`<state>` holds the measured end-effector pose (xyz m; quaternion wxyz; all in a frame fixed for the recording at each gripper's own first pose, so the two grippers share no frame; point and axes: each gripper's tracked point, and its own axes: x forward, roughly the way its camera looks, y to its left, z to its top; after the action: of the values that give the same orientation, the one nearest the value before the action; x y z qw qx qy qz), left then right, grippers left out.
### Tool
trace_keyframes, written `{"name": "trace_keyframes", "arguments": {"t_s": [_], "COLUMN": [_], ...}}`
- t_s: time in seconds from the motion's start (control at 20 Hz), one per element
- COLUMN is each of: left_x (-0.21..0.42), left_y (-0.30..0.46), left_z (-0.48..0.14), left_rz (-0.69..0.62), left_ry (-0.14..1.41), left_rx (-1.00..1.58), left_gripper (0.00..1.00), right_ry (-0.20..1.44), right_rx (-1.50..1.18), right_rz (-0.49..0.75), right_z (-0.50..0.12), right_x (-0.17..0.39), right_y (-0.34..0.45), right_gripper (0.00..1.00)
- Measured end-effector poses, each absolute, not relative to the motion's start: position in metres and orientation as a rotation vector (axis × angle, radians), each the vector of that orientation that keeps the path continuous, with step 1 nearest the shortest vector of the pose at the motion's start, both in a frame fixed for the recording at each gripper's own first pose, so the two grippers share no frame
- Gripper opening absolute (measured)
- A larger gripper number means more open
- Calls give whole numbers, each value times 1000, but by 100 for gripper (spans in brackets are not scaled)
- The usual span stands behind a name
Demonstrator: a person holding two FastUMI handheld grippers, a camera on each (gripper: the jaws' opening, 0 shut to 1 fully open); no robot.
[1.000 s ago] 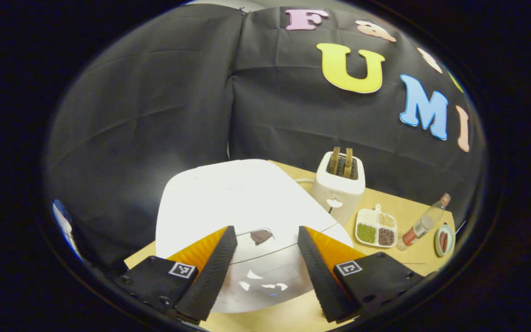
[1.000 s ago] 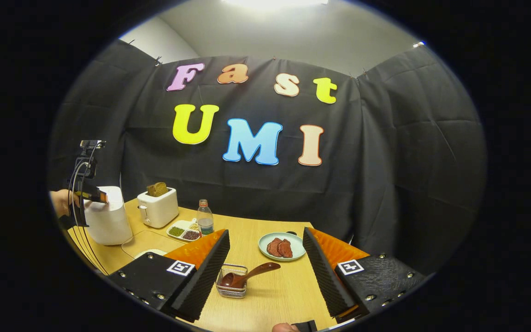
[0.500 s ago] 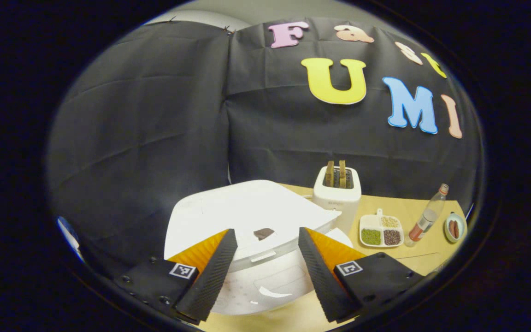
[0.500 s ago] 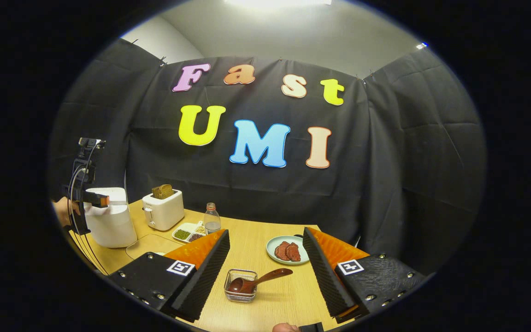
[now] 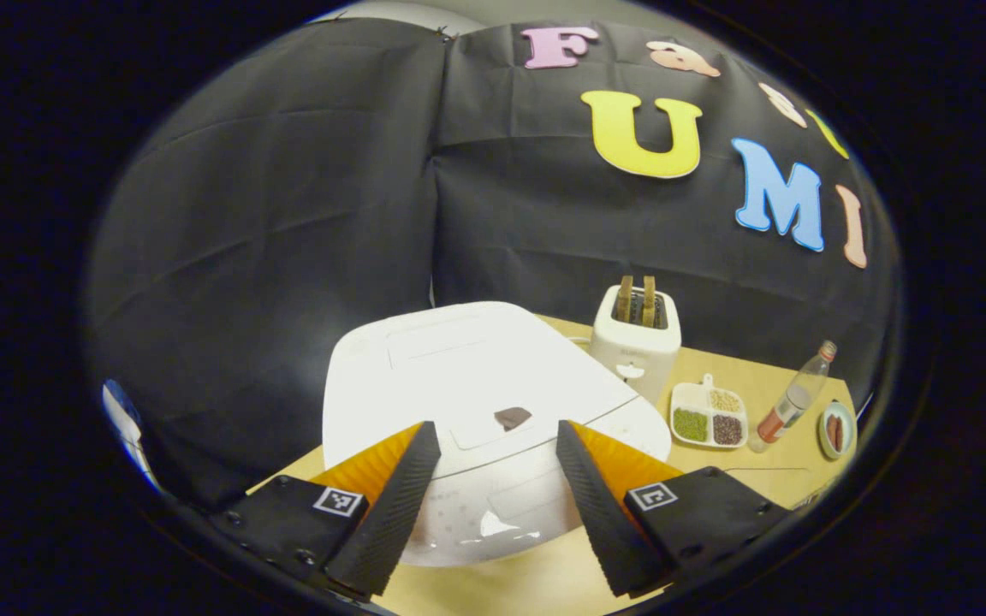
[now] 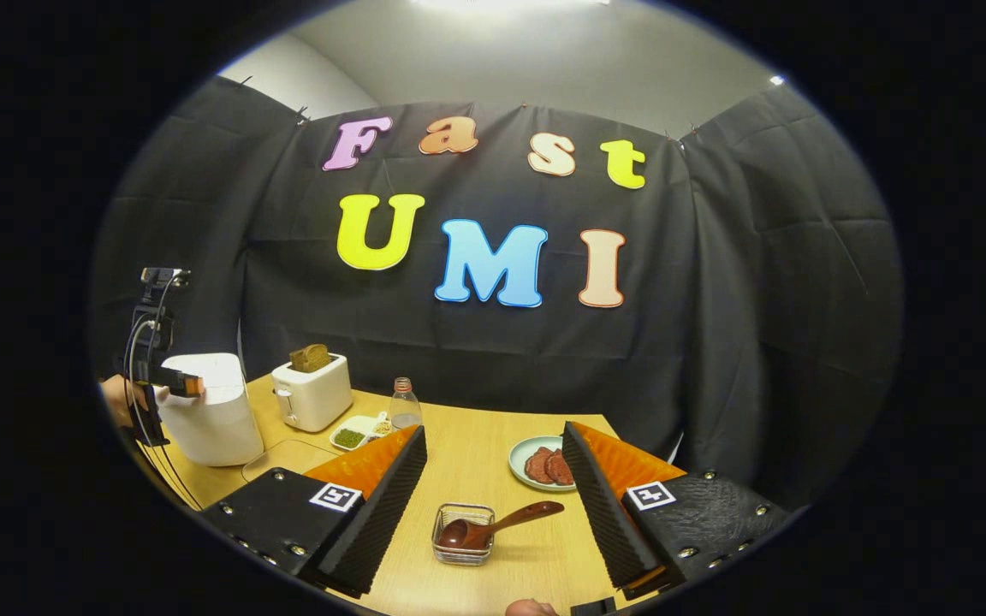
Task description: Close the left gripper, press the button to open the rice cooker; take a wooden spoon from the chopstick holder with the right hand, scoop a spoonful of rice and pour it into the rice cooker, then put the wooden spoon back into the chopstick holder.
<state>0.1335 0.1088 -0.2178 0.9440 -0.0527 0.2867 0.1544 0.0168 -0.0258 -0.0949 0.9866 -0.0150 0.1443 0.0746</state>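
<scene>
wooden brown spoon (image 6: pixel 497 524) lies in a wire mesh holder (image 6: pixel 462 535) ahead of the right gripper (image 6: pixel 493 505), jaws apart. left gripper (image 5: pixel 493 505), jaws apart, hangs over the white rice cooker (image 5: pixel 476 385), lid down; its button is hard to make out.

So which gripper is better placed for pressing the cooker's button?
Left. The left gripper hangs open right over the cooker, its button between the fingers. The right gripper faces the spoon instead.

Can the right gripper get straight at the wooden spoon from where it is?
Probably yes: the right gripper is open, the wooden spoon lies between its fingers' lines in the wire holder, handle out, nothing between.
</scene>
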Motion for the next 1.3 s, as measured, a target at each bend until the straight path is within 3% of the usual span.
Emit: {"name": "trace_keyframes", "arguments": {"t_s": [0.3, 0.8, 1.1, 1.3], "left_x": [129, 63, 29, 19], "left_y": [106, 85, 55, 30], "left_z": [-190, -29, 15, 12], "left_rz": [260, 106, 34, -24], "left_ry": [475, 86, -17, -12], "left_rx": [-133, -33, -2, -44], "left_gripper": [96, 96, 96, 96], "right_ry": [245, 127, 64, 59], "right_rx": [-3, 97, 123, 110], "right_rz": [169, 201, 148, 154], "right_z": [-74, -24, -10, -14], "right_x": [27, 32, 27, 21], "right_y": [-14, 31, 39, 51], "right_gripper": [97, 96, 97, 97]}}
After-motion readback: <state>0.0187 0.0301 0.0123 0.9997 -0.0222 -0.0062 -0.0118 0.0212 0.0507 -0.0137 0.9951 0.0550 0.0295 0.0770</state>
